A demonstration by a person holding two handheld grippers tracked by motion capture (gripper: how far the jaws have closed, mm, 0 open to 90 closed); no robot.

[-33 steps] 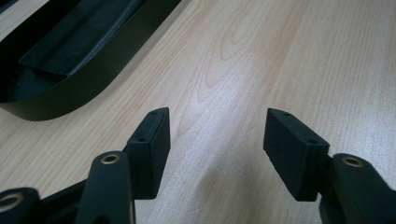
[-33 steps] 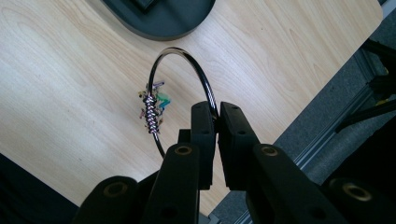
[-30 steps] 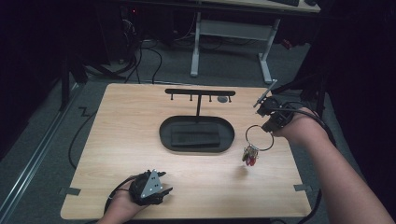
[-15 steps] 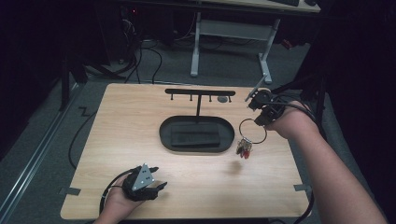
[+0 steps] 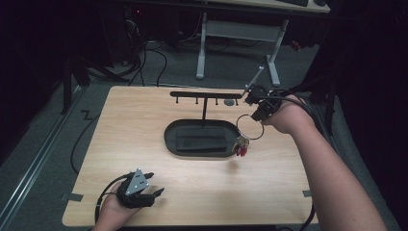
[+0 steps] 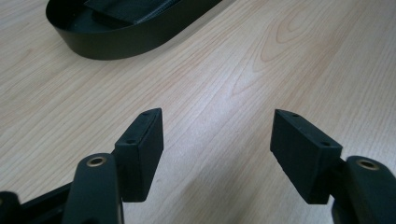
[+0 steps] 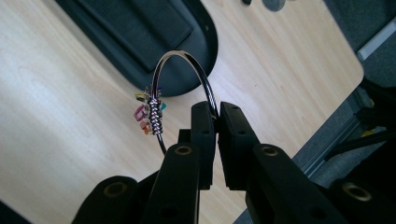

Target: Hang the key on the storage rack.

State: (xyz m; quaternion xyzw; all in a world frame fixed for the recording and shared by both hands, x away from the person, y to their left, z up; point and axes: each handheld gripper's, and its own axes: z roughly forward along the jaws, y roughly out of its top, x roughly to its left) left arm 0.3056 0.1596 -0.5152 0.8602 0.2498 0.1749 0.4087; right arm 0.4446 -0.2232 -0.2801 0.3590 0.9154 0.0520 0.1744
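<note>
Left gripper (image 5: pixel 153 185), near edge: jaws have just been opening, stand apart over bare wooden table (image 6: pixel 261 60), nothing between them.

Right gripper (image 7: pixel 215 111) is clamped on the thin metal ring with small coloured charms (image 7: pixel 182 84), now lifted closer to the black T-shaped hook stand (image 5: pixel 204 95), probably for hanging. Ring arcs out at the jaws' 11 o'clock, above the black oval tray (image 5: pixel 169 139).

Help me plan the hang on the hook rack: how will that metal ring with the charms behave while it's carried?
The ring looks like stiff wire, so it should keep its shape in the right gripper. Its charms dangle below and will probably swing. Polished metal gripped at one spot may pivot or slip.
</note>
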